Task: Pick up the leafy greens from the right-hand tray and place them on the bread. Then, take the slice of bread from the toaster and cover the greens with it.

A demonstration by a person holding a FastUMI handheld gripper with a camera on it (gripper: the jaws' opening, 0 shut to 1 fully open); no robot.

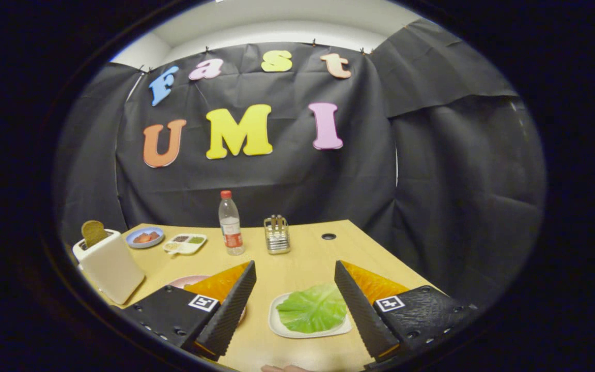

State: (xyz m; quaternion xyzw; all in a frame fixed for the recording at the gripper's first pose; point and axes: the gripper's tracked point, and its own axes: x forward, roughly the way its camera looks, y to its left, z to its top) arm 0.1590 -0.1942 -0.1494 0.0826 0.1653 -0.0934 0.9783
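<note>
Black two-finger claw: spread wide, empty, straddling flat green lettuce leaf on white tray, positioned for pickup.

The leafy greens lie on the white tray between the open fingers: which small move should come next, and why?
Probably lower the gripper forward and down toward the leafy greens. Its fingers are open and above the table, the greens lie untouched on the white tray, nearer the right finger, so a slight shift right would centre them.
</note>
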